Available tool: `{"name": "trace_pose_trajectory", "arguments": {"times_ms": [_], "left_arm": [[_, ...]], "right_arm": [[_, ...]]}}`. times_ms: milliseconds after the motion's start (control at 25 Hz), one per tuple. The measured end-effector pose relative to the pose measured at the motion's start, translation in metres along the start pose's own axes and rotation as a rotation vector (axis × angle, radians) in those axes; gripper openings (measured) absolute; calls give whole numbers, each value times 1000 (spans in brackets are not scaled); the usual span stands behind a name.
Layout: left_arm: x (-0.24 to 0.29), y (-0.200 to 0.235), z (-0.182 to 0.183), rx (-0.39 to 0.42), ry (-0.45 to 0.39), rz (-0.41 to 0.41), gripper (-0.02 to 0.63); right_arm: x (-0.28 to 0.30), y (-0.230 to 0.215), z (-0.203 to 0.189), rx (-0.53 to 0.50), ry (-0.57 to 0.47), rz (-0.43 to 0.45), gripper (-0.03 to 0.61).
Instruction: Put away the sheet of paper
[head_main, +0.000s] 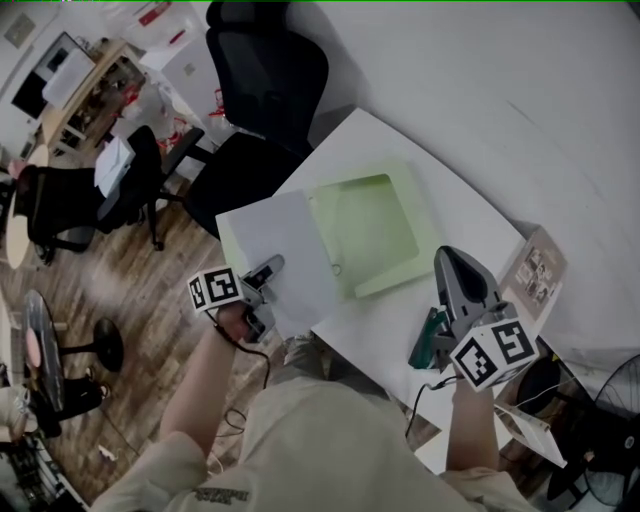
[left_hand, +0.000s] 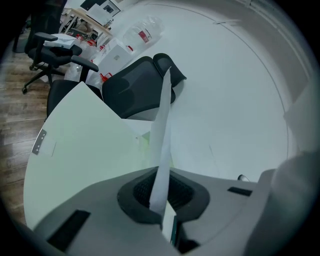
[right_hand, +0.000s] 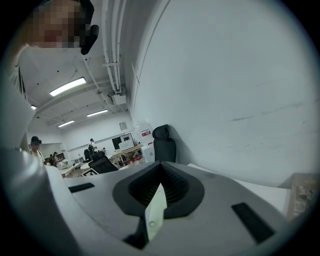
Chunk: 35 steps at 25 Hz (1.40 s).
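**Sheet pinched at its near edge, left side; right side idle**

Obs., left to right.

My left hand-held gripper (head_main: 268, 270) sits at the near left corner of the counter (head_main: 480, 200), with its marker cube towards me. Its jaws are pressed together on the sheet of paper (head_main: 285, 250), gripping it at the near edge. In the left gripper view the sheet runs up and away out of the closed jaws and is seen nearly edge-on, so there it stands tilted up off the surface.

From the head view the rest of the sheet reaches away from that gripper. It covers the left half of the open green folder (head_main: 375, 235), and a pale green strip of the folder shows past the sheet's left edge. The far right edge of the sheet meets the folder's right half, which is uncovered and shows its shallow green pocket. I cannot tell whether the far edge touches the folder or is just above it.

A black office chair (head_main: 265, 60) stands beyond the counter, behind the folder.

My right hand-held gripper (head_main: 452, 258) is held above the right part of the counter, well apart from the sheet and beside the folder's right edge. It points away from me towards the wall. The right gripper view shows its jaws together with nothing from the counter between them.

Furthest right, a small printed card (head_main: 535, 270) lies near the counter's edge.
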<state>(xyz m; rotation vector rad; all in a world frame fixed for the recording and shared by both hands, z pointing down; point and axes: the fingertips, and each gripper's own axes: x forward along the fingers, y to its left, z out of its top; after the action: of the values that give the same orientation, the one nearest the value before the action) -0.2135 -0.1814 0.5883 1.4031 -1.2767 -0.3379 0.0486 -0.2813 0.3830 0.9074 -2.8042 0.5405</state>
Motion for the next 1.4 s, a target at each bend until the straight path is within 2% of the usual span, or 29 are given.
{"name": "trace_pose_trajectory", "arguments": {"times_ms": [720,1040,1400], "left_arm": [[51,52,21,-42,156,25,20],[79,65,25,-54,231,15,20],[107,53,2,-51,333,-44,20]], "right_arm": [[61,-6,-3,12,49,-56,23],[78,-15,-8,38,71,-108,23],[83,-19,-12,60,77,-168,23]]}}
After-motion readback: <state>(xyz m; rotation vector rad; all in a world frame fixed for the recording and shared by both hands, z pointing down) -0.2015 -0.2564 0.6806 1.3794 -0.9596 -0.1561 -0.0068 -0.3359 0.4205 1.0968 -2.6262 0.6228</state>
